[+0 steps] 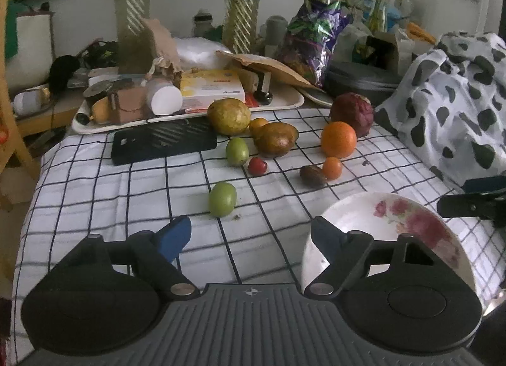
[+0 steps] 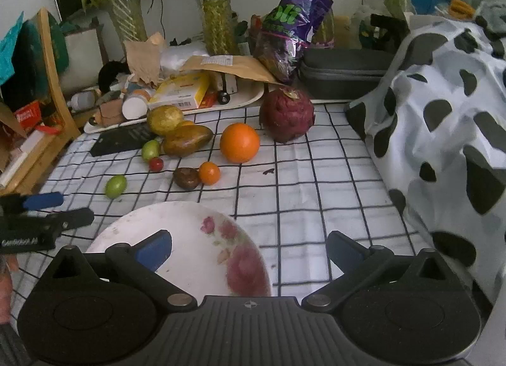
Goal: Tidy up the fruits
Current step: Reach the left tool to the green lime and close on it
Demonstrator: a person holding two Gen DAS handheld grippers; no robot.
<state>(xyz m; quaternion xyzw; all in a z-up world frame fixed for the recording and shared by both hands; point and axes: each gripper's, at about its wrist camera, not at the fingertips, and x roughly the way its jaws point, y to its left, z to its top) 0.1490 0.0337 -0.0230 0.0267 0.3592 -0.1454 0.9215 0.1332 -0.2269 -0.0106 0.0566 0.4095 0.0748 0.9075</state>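
Fruit lies scattered on the checked cloth. There is a big orange (image 1: 338, 139) (image 2: 239, 142), a small orange (image 1: 332, 167), a brown fruit (image 1: 312, 175), a red fruit (image 1: 256, 166), two green fruits (image 1: 222, 199) (image 1: 237, 151), a brownish mango (image 1: 275, 143), a yellow-green fruit (image 1: 228, 116) and a dark red fruit (image 2: 289, 114). A floral plate (image 1: 363, 211) (image 2: 189, 233) lies nearest and holds no fruit. My left gripper (image 1: 251, 239) is open just short of the nearest green fruit, its right finger over the plate's rim. My right gripper (image 2: 249, 249) is open over the plate's right edge.
A cluttered white tray (image 1: 284, 103), a black device (image 1: 164, 141) and a grey case (image 2: 344, 72) line the back, with plant vases behind. A spotted cloth (image 2: 442, 132) heaps up on the right. Bare checked cloth (image 2: 316, 195) lies right of the plate.
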